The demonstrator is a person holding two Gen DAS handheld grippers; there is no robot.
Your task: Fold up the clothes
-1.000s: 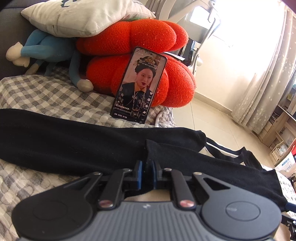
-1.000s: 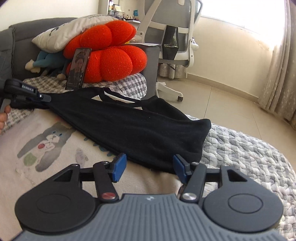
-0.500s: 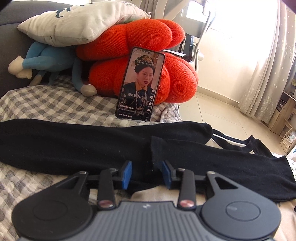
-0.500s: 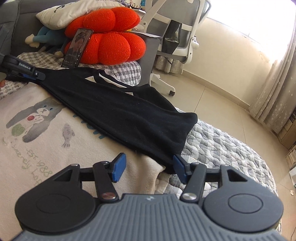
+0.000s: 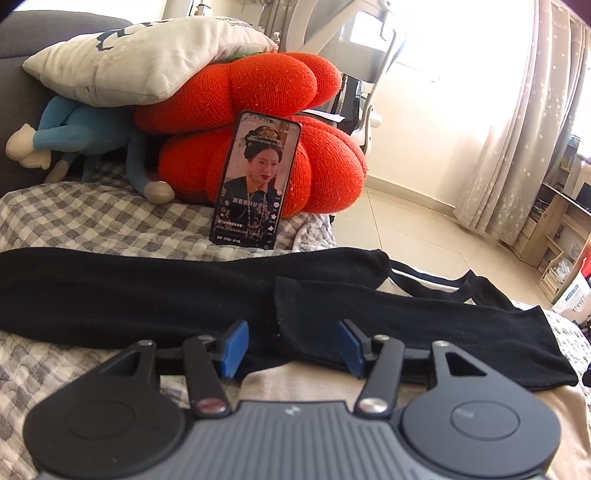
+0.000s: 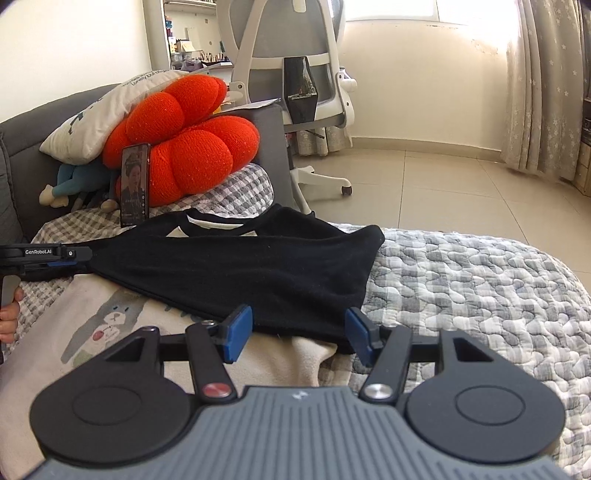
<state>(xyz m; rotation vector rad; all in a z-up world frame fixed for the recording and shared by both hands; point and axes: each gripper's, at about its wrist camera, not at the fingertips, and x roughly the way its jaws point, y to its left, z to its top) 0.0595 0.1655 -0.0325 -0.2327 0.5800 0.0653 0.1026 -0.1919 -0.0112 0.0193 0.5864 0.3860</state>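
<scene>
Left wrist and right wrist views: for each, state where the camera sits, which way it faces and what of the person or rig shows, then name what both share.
Left wrist: sits on the left gripper, jaws opening, looking across the black garment at the phone and the red cushion.
Right wrist: sits on the right gripper, open, facing the garment, office chair and floor; the left gripper and fingers show at the left edge.
Shared: garment, phone, red cushion, white pillow.

Daylight floods in past my curtains (image 5: pixel 517 129), blowing the window (image 6: pixel 476 9) out to white glare. My fisheye views bend at the edges, corners dark; everything stays sharp.
</scene>
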